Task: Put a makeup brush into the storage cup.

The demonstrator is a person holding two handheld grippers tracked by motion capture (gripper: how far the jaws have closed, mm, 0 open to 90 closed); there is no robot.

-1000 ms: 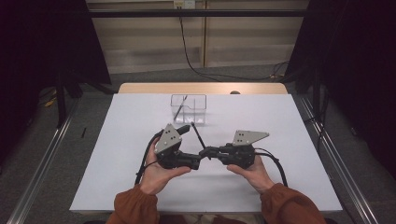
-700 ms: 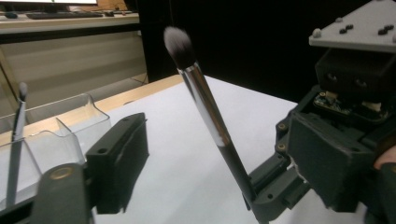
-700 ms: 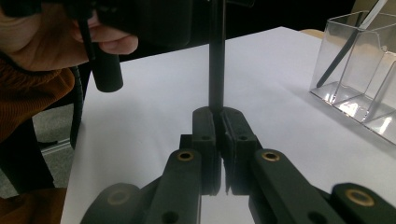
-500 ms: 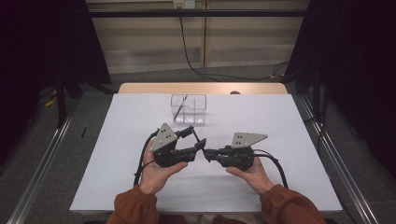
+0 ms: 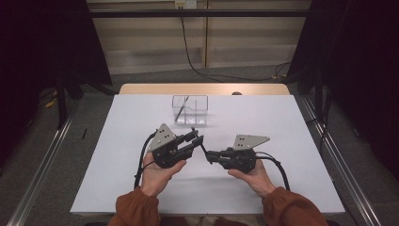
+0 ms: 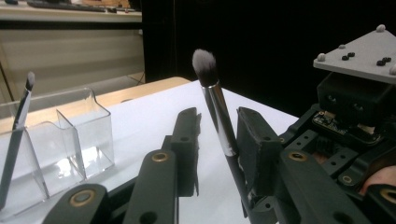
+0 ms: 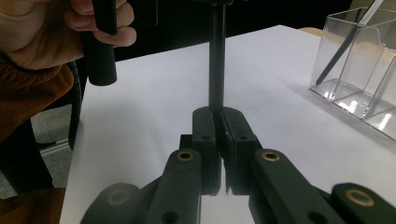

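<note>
right gripper [image 7: 219,122]: clamped on makeup brush [image 6: 219,116] handle
left gripper [image 6: 217,135]: jaws just closing, brush between, gap remains

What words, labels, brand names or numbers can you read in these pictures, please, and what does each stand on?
None can be read: the makeup brush, the clear organiser, the white table, the left gripper and the right gripper bear no legible text.

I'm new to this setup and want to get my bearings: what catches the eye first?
A makeup brush is passing between the two grippers above the middle of the white table: the right gripper clamps its handle while the left gripper has just been closing around it. Behind stands a clear organizer holding another brush.
</note>
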